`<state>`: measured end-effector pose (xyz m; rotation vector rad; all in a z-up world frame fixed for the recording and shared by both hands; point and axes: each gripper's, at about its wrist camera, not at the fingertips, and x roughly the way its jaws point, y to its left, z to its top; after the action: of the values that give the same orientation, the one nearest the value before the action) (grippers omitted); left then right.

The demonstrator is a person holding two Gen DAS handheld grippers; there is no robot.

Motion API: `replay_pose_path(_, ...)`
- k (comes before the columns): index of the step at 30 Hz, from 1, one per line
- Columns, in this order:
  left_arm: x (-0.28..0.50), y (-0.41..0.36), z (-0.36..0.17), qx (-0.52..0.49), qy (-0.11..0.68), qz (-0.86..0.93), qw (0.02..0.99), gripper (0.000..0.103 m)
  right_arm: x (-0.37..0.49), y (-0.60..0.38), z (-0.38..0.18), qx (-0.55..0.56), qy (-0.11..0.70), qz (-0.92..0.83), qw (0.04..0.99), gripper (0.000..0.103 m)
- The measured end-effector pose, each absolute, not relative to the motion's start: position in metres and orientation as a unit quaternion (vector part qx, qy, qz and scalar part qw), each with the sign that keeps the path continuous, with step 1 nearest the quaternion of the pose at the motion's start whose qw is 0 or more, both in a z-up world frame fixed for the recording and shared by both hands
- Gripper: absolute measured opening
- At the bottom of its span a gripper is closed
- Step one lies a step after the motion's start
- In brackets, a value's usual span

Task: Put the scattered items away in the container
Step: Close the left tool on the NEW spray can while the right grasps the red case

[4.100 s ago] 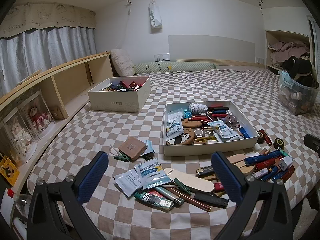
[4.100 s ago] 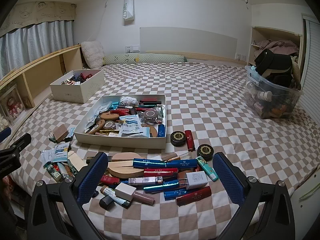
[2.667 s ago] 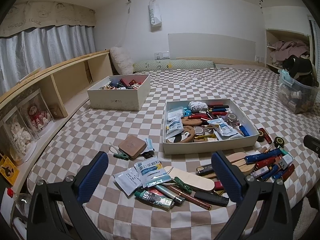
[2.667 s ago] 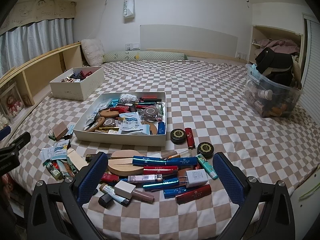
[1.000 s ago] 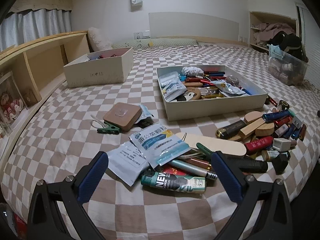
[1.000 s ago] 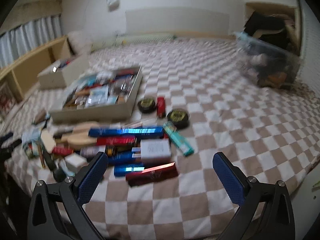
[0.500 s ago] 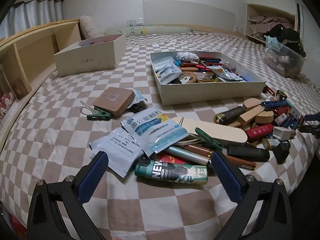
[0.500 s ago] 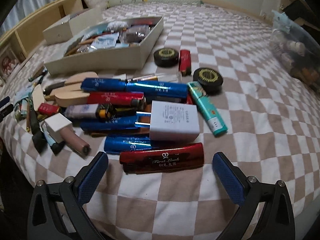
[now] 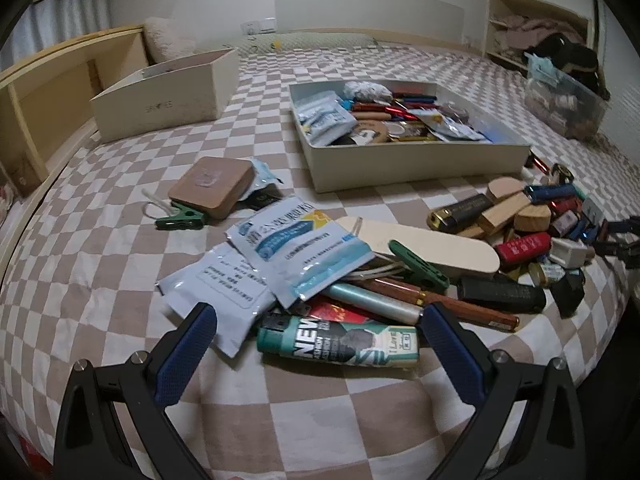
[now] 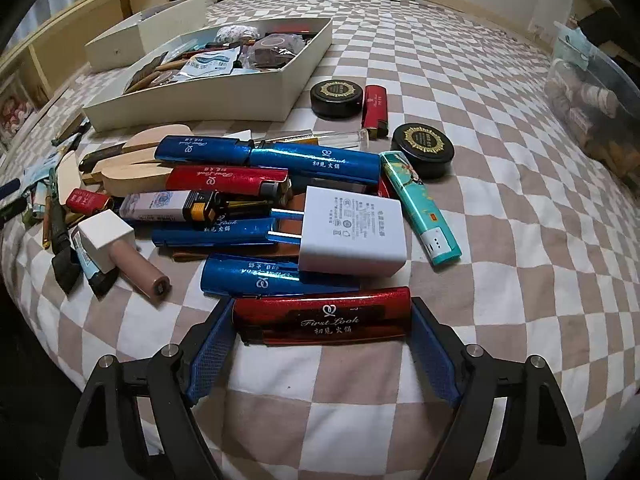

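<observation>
A shallow white tray [image 9: 416, 160] [image 10: 208, 98] holds many small items on the checked bed. My left gripper [image 9: 320, 332] is open, its pads on either side of a green and white lighter [image 9: 338, 344] at the near edge of a pile of sachets [image 9: 300, 240], pens and clips. My right gripper [image 10: 322, 328] has closed in on a long red "First Look" lighter [image 10: 324, 320], one pad at each end; it lies on the bed in front of blue lighters [image 10: 268, 160] and a white charger [image 10: 352, 232].
A white box [image 9: 168, 96] stands at the back left beside a wooden shelf. A brown square case [image 9: 212, 186] lies left of the tray. Two black round tins [image 10: 338, 98], a red lighter [image 10: 375, 110] and a teal lighter [image 10: 418, 204] lie right of the pile. A clear bin [image 10: 592, 96] sits far right.
Both grippers have dropped low and moved forward to the piles. The right jaws have narrowed around the long red lighter. The left jaws now flank the green lighter.
</observation>
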<state>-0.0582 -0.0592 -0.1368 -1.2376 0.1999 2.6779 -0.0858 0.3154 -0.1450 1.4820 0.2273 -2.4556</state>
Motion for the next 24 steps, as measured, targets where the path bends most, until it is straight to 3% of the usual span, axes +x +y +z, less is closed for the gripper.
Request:
replay_pose_path(8, -0.059, -0.059, -0.142, -0.427, 0.069, 0.894, 0.120, 0.102, -0.080, 0.318, -0.146, 0.508, 0.050, -0.852, 0.119, 0.084)
replay_pose_path(11, -0.056, -0.057, -0.141, -0.424, 0.080, 0.894, 0.123, 0.088, -0.080, 0.319, -0.147, 0.506, 0.039, -0.854, 0.112, 0.084)
replay_pose_path(24, -0.049, -0.051, -0.147, -0.416, 0.117, 0.895, 0.109, 0.089, -0.076, 0.318, -0.148, 0.500, 0.035, -0.860, 0.101, 0.084)
